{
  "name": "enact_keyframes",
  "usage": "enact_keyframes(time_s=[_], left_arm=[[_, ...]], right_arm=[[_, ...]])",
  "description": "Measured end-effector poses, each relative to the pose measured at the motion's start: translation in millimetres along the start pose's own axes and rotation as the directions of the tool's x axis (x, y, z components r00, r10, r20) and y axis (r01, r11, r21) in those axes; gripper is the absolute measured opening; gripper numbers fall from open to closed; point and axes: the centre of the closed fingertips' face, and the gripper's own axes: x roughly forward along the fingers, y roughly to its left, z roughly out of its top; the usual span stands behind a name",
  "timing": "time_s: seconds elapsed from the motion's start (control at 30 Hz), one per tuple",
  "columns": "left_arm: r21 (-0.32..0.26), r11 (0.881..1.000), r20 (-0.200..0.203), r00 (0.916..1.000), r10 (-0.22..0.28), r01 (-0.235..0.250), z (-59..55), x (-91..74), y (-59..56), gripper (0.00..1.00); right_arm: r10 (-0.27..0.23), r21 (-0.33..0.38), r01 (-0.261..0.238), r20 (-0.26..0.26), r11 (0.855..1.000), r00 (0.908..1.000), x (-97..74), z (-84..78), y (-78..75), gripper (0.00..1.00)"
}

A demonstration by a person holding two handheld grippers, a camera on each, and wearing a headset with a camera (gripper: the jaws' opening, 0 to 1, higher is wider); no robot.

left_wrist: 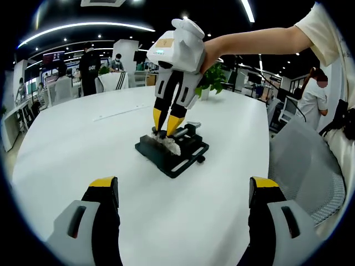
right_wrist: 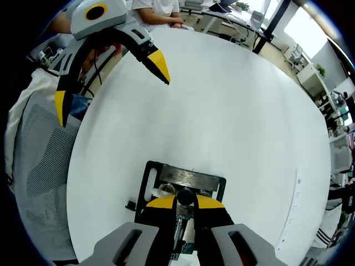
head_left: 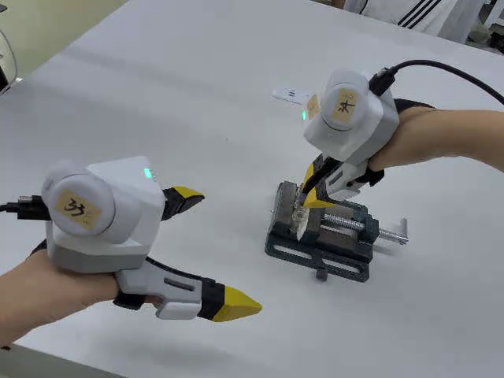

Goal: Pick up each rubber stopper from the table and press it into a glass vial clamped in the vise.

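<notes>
A dark vise (head_left: 323, 236) stands on the white table, right of centre. A clear glass vial (head_left: 302, 221) is clamped between its plates. My right gripper (head_left: 307, 200) points straight down at the vial, and its yellow tips are shut on a small dark rubber stopper (right_wrist: 184, 197) right over the vial (right_wrist: 165, 190). Whether the stopper touches the vial mouth I cannot tell. My left gripper (head_left: 211, 250) hovers open and holding nothing at the lower left, a hand's width from the vise (left_wrist: 173, 151). The left gripper view has the right gripper (left_wrist: 166, 126) over the vise.
A thin white strip (head_left: 290, 95) lies on the table beyond the vise. A grey mesh chair (left_wrist: 302, 163) stands at the table's edge. People sit and stand at desks farther back. The table (head_left: 157, 102) is bare to the left and far side.
</notes>
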Motion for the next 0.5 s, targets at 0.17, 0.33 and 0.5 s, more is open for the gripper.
enact_keyframes(time_s=[0.17,0.33,0.5], left_arm=[[0.000,1.000,-0.001,1.0000,-0.001,0.001,-0.3,0.6,-0.4,0.97],[-0.002,1.000,-0.003,1.0000,-0.004,0.004,-0.9,1.5,-0.8,0.97],[-0.001,1.000,-0.005,1.0000,-0.006,0.006,-1.1,2.0,-1.8,0.97]], right_arm=[[0.007,-0.001,-0.007,0.003,1.000,1.0000,-0.5,0.9,0.3,0.10],[0.002,-0.004,-0.002,0.011,1.000,0.9999,-0.9,0.9,1.8,0.11],[-0.009,0.006,0.009,0.019,1.000,0.9998,-2.1,0.5,0.7,0.12]])
